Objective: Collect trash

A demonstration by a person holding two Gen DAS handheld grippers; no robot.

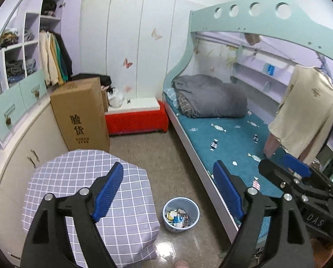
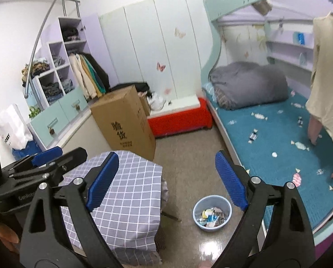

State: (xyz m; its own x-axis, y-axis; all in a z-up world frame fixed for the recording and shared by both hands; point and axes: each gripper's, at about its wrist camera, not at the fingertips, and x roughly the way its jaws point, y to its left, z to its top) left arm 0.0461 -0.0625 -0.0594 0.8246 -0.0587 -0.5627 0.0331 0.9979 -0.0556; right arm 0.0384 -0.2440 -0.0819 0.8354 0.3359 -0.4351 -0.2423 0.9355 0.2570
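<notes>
Trash (image 1: 177,218) sits piled in the blue bin (image 1: 181,214) on the floor, between my checked-cloth bench (image 1: 81,192) and the bed (image 1: 231,138). I have both tools raised above the room, aimed downward. My left tool (image 1: 169,192) is released, its blue pads spread wide with nothing between them. My right tool (image 2: 166,181) is likewise spread and empty; in its view the bin (image 2: 212,214) lies below the right pad. A cardboard box (image 1: 81,114) stands behind the bench.
</notes>
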